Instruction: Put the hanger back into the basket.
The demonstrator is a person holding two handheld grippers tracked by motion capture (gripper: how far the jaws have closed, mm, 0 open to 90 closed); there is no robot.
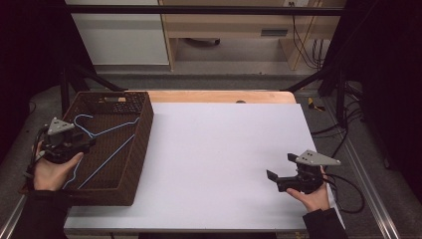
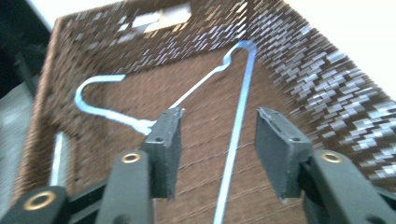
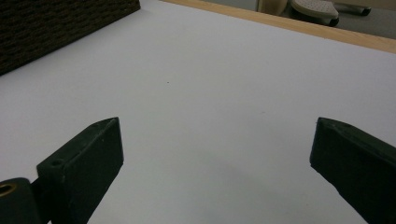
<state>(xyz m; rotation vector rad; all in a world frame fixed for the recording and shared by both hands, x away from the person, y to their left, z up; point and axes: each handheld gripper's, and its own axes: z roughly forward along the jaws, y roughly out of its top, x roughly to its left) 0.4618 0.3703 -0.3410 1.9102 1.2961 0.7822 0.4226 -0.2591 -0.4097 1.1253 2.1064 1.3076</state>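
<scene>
1. A pale blue wire hanger (image 1: 107, 144) lies on the floor of a dark brown woven basket (image 1: 142, 149), its hook toward the basket's far left part and its long straight wires running toward the near wall.
2. In the left gripper view the hanger (image 2: 236, 135) shows its curved hook at the left, a bent shoulder near the far wall, and one long straight wire coming down between the jaws.
3. The left gripper (image 1: 69, 144) hangs over the near left part of the basket, held in the person's left hand (image 1: 50, 172). Its jaws stand spread apart; the straight wire runs through the gap and touches neither pad, while the twisted neck of the hanger sits just beside the tip of the left-hand jaw.
4. The basket stands at the left edge of the desk (image 1: 224, 149), reaching from near the far left corner almost to the near edge; a cut-out handle shows in its far wall.
5. The desk top is white, with a strip of bare wood along its far edge.
6. The right gripper (image 1: 281, 174) is held low near the desk's right edge, toward the near right corner, well apart from the basket, in the person's right hand (image 1: 313, 196). Its jaws are spread wide with nothing between them, and in the right gripper view (image 3: 215, 154) only white desk lies in the gap.
</scene>
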